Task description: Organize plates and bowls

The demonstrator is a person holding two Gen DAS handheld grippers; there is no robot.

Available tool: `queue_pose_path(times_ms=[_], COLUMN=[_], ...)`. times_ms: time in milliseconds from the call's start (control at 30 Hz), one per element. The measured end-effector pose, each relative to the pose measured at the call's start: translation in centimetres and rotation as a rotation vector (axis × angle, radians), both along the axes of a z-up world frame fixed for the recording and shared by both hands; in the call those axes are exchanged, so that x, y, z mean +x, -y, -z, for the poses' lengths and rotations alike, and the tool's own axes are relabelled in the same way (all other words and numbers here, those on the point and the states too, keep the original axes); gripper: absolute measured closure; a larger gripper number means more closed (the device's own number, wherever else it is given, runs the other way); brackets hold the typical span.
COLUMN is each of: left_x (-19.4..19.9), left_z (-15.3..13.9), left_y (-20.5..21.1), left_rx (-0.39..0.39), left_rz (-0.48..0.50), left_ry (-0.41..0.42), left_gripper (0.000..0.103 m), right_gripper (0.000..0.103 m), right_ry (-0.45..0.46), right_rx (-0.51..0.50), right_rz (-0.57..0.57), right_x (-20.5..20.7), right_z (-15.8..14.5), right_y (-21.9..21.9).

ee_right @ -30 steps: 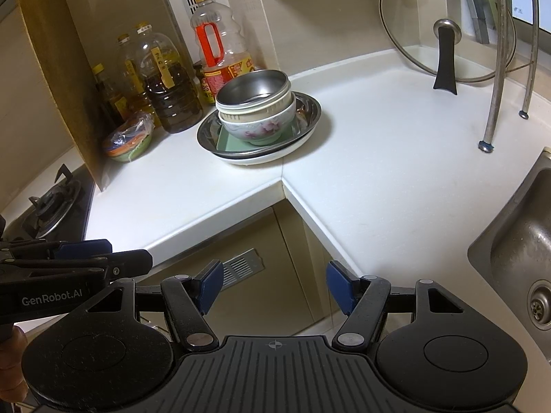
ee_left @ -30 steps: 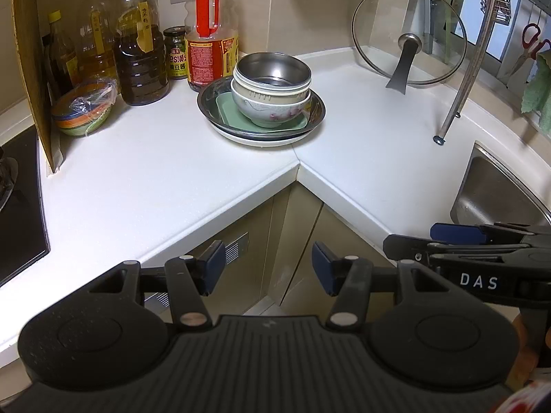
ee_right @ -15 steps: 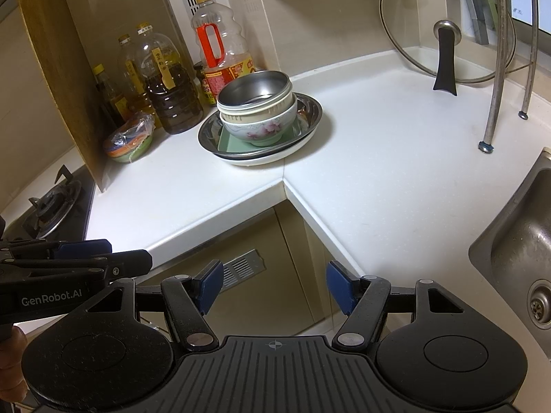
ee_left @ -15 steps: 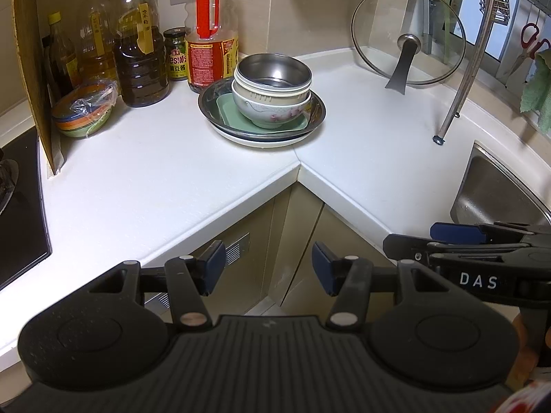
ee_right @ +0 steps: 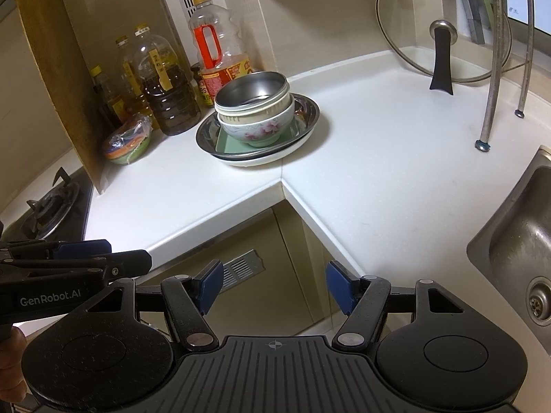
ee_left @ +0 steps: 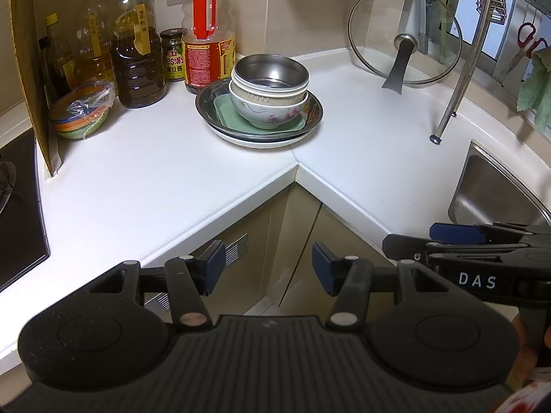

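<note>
A stack of dishes sits at the inner corner of the white counter [ee_left: 144, 186]. A steel bowl [ee_left: 270, 72] [ee_right: 253, 91] rests in a floral ceramic bowl [ee_left: 268, 112] [ee_right: 260, 130]. Under them lie a pale green square plate [ee_left: 224, 112] [ee_right: 227, 144], a steel plate [ee_left: 315, 106] [ee_right: 308, 112] and a white plate [ee_left: 241, 141] at the bottom. My left gripper [ee_left: 268, 268] is open and empty, well short of the stack, off the counter's front edge. My right gripper [ee_right: 272, 284] is open and empty beside it, and shows in the left wrist view [ee_left: 447, 237].
Oil and sauce bottles [ee_left: 137, 58] stand behind the stack. A wrapped striped bowl [ee_left: 81, 115] sits at left by a cardboard panel [ee_left: 27, 69] and the stove [ee_right: 44, 206]. A glass lid [ee_left: 404, 34] leans at the back. A rack leg [ee_left: 447, 113] and sink [ee_right: 516, 241] are at right.
Both grippers have edged slightly closer to the dish stack. Nothing on the counter has moved.
</note>
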State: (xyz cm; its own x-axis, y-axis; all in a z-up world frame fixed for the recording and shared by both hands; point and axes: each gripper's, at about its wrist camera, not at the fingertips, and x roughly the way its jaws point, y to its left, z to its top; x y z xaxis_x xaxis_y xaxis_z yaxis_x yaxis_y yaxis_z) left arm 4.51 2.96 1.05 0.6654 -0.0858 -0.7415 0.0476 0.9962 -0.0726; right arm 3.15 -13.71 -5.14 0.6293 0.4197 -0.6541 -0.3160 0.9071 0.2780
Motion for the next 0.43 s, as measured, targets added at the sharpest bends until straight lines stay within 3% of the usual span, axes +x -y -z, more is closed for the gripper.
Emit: queue_pose_path(times_ms=[433], left_x=[-0.12], left_z=[0.02], left_y=[-0.18], left_rx=[-0.004], left_rz=[0.006], left_ry=[-0.003], left_gripper=[0.05], right_gripper=[0.037], right_ry=[0.002], right_rx=[0.001], right_rz=[0.002], right_x=[-0.09], right_z=[0.08], right_y=[0.21])
